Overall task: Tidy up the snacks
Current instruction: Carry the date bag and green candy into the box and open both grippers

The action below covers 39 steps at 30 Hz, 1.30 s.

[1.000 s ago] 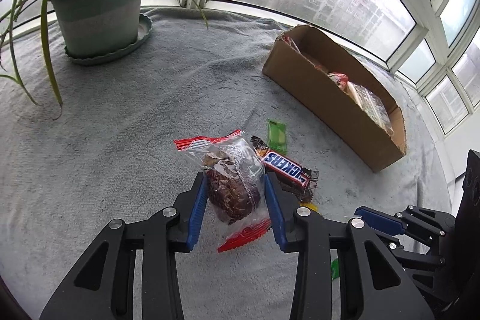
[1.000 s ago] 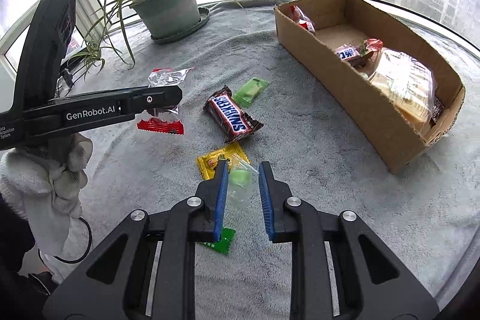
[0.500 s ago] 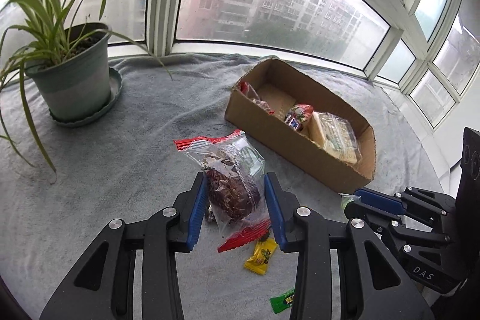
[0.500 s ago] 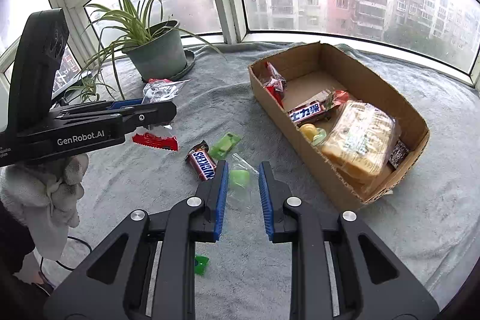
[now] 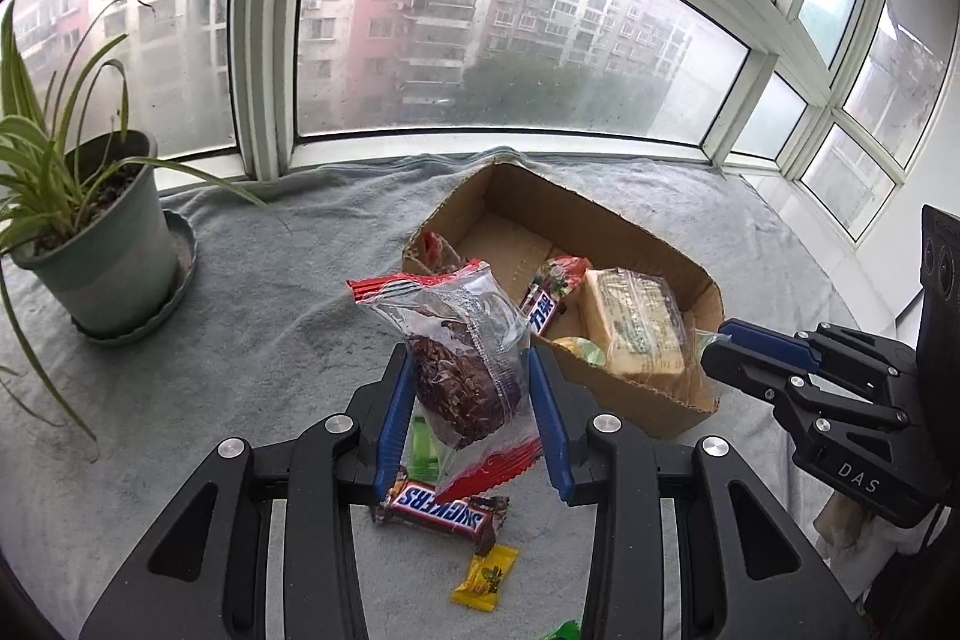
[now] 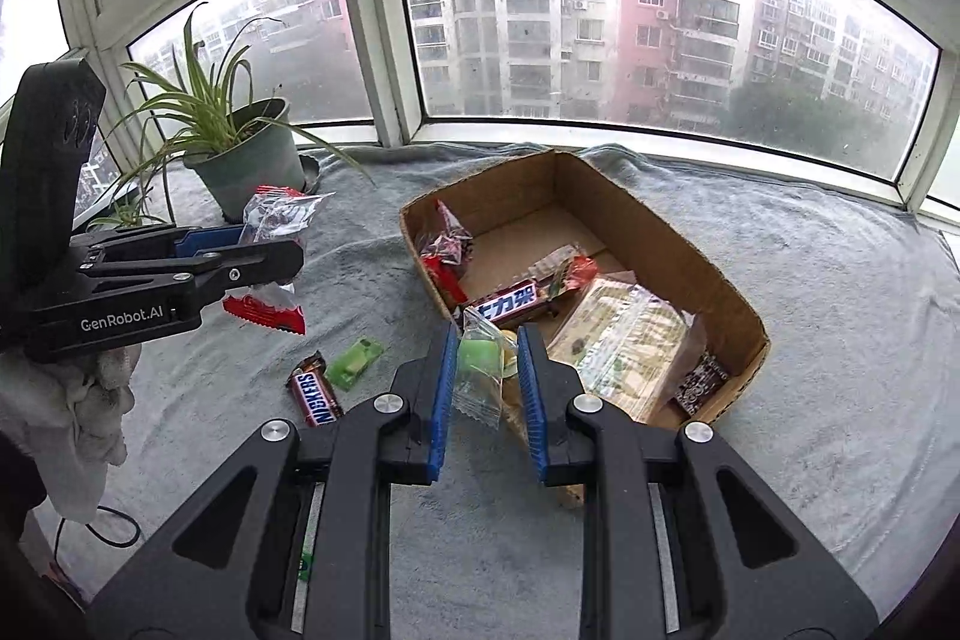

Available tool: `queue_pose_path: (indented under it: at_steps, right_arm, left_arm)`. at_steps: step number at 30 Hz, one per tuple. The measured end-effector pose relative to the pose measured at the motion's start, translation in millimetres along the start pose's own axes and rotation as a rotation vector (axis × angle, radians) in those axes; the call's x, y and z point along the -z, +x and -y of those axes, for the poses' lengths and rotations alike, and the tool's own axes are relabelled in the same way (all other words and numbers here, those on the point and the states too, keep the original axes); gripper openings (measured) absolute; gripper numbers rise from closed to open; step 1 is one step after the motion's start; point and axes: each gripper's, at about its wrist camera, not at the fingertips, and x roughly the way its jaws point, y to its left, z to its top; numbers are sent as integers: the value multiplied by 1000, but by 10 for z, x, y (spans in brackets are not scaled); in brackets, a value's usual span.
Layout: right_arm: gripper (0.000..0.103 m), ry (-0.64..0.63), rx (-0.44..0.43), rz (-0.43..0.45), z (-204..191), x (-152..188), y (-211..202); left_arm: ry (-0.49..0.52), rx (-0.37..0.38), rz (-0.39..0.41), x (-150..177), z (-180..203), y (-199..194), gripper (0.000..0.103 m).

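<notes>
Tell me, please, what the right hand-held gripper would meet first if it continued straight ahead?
Probably the cardboard box: the right hand-held gripper, shut on a green candy packet, points over its near wall, toward the snacks inside; depth is uncertain.

A green wrapper [image 5: 564, 630] is cut off by the bottom edge.

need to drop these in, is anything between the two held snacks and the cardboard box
Nothing visible does. The left gripper holds the brown cake packet short of the cardboard box; the right gripper holds the green candy bag at its near rim. The box's top is open.
</notes>
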Motion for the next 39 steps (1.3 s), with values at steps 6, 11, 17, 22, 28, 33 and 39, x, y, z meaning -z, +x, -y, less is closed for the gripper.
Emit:
queue_pose_path:
  at_steps: [6,11,17,22,28,33,39]
  right_arm:
    - [22,3,40,-6,182,-86,106]
    - [22,5,63,-20,330,-146,244]
    - [22,16,73,-33,472,-219,408]
    - [22,12,80,-53,545,-215,545]
    - [22,24,88,-63,648,-230,666]
    - [22,33,91,-72,693,-233,734]
    - [27,29,102,-75,684,-223,775]
  left_arm:
    - [0,11,0,-151,30,134,36]
    - [4,24,-6,-297,70,274,36]
    - [32,30,-30,-470,180,564,36]
    - [59,36,-49,-592,279,806,36]
    - [81,45,-68,-687,360,1016,36]
    - [88,52,-83,-707,377,1132,36]
    - [88,51,-91,-718,390,1192,37]
